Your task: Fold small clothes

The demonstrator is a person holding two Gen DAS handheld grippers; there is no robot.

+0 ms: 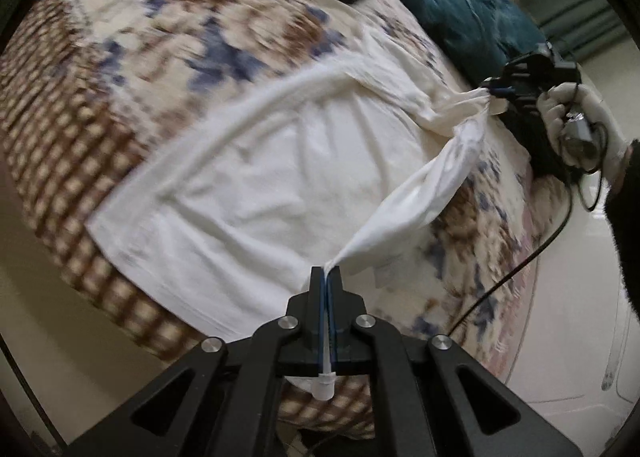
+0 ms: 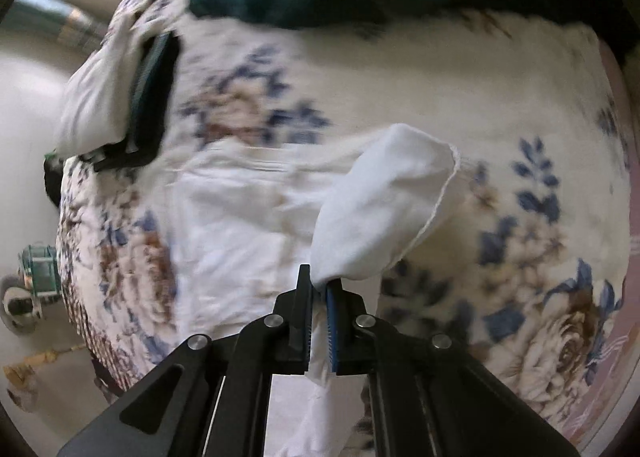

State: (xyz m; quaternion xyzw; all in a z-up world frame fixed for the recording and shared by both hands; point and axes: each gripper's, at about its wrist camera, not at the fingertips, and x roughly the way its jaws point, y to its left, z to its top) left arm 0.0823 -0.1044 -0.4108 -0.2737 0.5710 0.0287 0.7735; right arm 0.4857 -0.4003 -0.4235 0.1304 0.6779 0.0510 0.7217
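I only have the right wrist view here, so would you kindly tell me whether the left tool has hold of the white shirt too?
Observer: Yes, the left tool is shut on a pinch of the white shirt at its near edge.
Operator: Thank you. Is the cloth between the two tools slack?
Observer: No, a twisted band of it runs in the air from the left tool up to the right tool.
Operator: And the rest of the shirt?
Observer: It lies spread on the flowered blanket, one long edge lifted into a ridge.
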